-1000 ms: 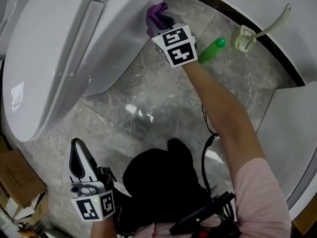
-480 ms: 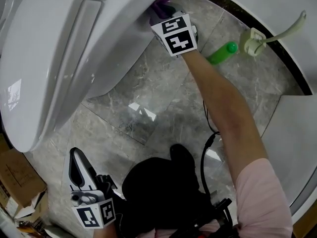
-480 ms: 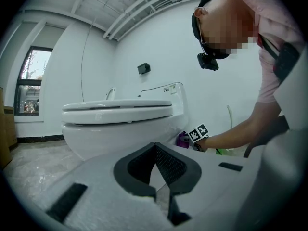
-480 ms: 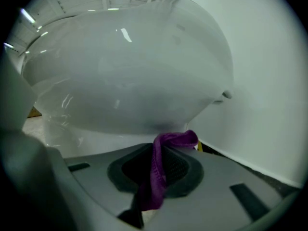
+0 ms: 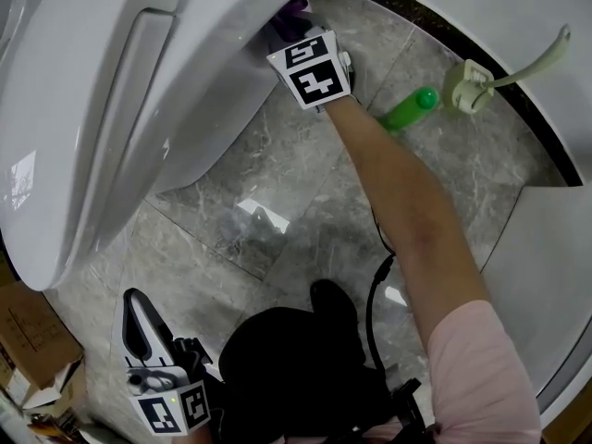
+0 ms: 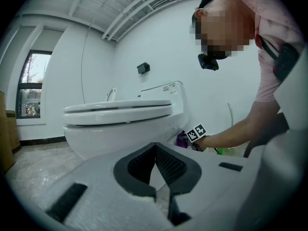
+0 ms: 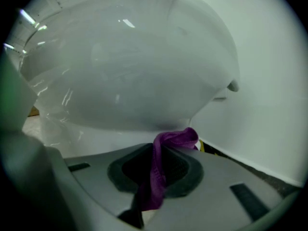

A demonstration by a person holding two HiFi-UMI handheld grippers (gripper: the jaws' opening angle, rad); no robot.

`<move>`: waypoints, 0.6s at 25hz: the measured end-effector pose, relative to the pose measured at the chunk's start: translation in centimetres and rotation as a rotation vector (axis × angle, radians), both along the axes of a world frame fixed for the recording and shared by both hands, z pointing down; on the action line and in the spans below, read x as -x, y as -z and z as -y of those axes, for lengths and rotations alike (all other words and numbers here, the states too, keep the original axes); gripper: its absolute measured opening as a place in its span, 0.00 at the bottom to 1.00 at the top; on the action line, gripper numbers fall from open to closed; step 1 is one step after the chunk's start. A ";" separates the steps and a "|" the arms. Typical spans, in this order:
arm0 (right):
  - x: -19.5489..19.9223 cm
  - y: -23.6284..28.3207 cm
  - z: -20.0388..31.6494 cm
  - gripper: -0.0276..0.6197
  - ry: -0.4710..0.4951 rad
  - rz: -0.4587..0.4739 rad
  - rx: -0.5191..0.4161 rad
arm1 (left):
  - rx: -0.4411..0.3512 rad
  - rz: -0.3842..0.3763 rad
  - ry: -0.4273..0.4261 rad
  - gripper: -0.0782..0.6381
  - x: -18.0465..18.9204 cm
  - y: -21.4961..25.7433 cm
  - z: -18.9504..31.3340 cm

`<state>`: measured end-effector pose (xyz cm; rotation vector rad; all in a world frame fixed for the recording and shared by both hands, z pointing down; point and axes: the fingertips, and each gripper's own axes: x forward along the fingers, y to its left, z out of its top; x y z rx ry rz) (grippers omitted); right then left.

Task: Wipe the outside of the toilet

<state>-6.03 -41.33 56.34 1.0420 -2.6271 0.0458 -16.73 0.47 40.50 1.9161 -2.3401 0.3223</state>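
One shift is noted: under the toilet [image 5: 102, 109] bowl the right gripper [image 7: 156, 172] has been carried deeper, so wiping of the rear flank is judged under way. A purple cloth [image 7: 175, 138] is clamped between its fingers, at the bowl's underside. The left gripper [image 6: 155, 165] is kept well away, fingers closed on nothing. Near the right fingers, the contents of a green bottle [image 5: 404, 109] cannot be told.

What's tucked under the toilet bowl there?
A purple cloth, held by the jaws of the right gripper, sits under the toilet bowl. Whether it touches the porcelain is hidden.
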 end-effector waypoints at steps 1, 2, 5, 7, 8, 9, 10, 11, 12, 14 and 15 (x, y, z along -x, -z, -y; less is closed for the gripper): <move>-0.3 0.0 0.3 0.13 -0.020 0.007 0.000 | 0.000 0.002 0.004 0.12 0.0 0.0 -0.1; -0.7 -0.1 0.7 0.13 -0.043 0.018 0.006 | 0.000 0.004 0.007 0.12 -0.1 0.0 -0.1; -1.7 -0.3 1.6 0.13 -0.070 0.032 0.026 | 0.000 0.007 0.012 0.12 -0.2 0.0 -0.1; -1.4 -0.4 1.7 0.14 -0.049 0.021 0.022 | 0.002 0.006 0.016 0.12 -0.2 0.0 -0.2; -1.1 -0.5 1.7 0.14 -0.037 0.016 0.017 | 0.003 0.006 0.017 0.12 -0.1 0.0 -0.2; -0.8 -0.6 1.7 0.14 -0.028 0.014 0.014 | 0.004 0.008 0.018 0.12 -0.1 0.0 -0.2; -0.5 -0.6 1.7 0.14 -0.020 0.014 0.013 | 0.004 0.010 0.018 0.12 0.0 0.1 -0.2; -0.2 -0.7 1.6 0.14 -0.013 0.016 0.014 | 0.005 0.013 0.020 0.12 0.1 0.1 -0.3; 0.1 -0.6 1.5 0.13 -0.007 0.019 0.018 | 0.007 0.016 0.022 0.12 0.2 0.1 -0.4; 0.3 -0.7 1.2 0.13 0.007 0.020 0.022 | 0.010 0.019 0.027 0.12 0.4 0.0 -0.5; 0.4 -0.9 1.0 0.13 0.016 0.017 0.023 | 0.013 0.019 0.027 0.12 0.5 0.0 -0.5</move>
